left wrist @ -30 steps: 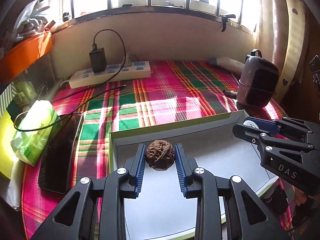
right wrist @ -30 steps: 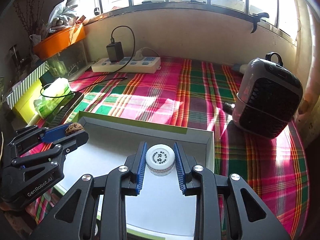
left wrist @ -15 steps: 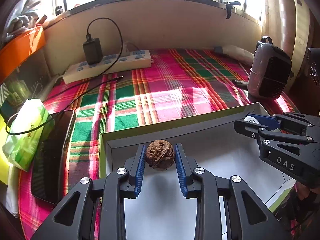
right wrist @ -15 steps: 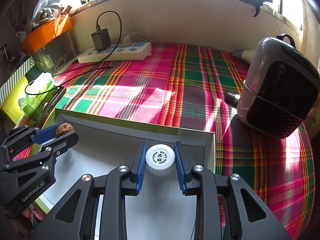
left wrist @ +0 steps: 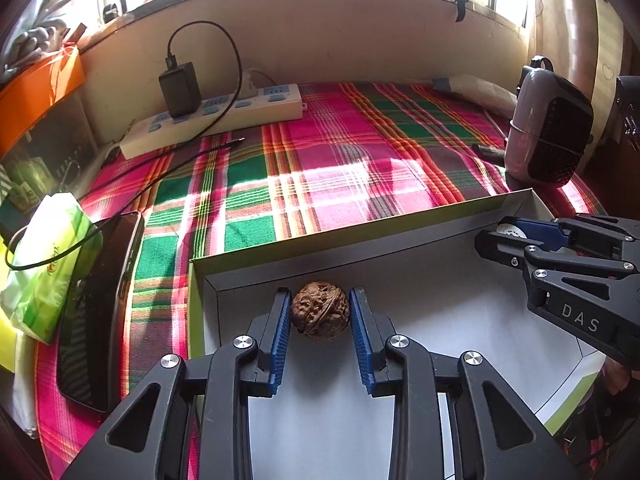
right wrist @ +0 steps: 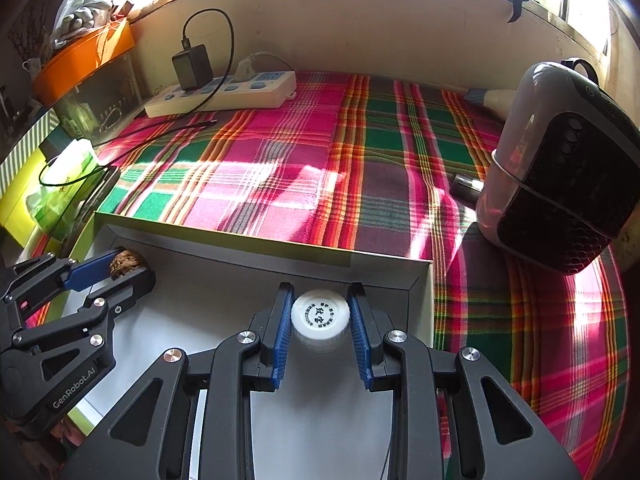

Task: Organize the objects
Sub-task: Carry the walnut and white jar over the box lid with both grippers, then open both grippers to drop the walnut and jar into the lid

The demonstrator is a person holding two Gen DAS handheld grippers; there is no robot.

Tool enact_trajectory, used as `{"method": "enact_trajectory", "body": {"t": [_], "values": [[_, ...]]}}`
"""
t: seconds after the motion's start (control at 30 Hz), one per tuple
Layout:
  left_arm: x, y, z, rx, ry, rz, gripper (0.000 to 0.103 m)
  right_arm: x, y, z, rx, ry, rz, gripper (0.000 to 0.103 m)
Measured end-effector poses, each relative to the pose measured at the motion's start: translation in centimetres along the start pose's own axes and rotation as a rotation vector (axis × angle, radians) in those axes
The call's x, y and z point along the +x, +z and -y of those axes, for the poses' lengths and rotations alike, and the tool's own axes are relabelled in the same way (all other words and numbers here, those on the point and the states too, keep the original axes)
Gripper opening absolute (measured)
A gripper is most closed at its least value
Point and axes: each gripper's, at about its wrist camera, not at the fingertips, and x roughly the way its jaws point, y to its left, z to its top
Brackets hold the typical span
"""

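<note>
L tool [left wrist: 320, 314] clamped on walnut [left wrist: 319, 311], lower centre of frame, over white box [left wrist: 420, 240] interior nr its back-left corner. R tool [right wrist: 320, 318] clamped on white bottle cap [right wrist: 320, 315], lower centre, nr box's back-right corner. Box sits on plaid-covered surface [left wrist: 340, 160].

Home windowsill nook, plaid tablecloth [left wrist: 340, 160], power strip [left wrist: 216, 120], small heater [right wrist: 560, 168]
</note>
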Motion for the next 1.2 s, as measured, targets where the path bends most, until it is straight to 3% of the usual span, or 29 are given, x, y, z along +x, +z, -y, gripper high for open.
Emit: {"method": "enact_trajectory", "body": {"t": [0.67, 0.7, 0.87, 1.2], "values": [[0.5, 0.0, 0.3, 0.019, 0.023, -0.041, 0.029, 0.3, 0.2, 0.0, -0.009, -0.035, -0.022, 0.029], [0.5, 0.0, 0.3, 0.016, 0.02, -0.041, 0.03, 0.3, 0.3, 0.0, -0.004, -0.034, -0.02, 0.03], [0.1, 0.0, 0.2, 0.005, 0.016, -0.03, 0.036, -0.2, 0.4, -0.1, -0.008, -0.025, -0.002, 0.052], [-1.9, 0.0, 0.2, -0.013, 0.004, 0.004, 0.037, -1.6, -0.3, -0.4, 0.0, -0.014, 0.019, 0.052]]}}
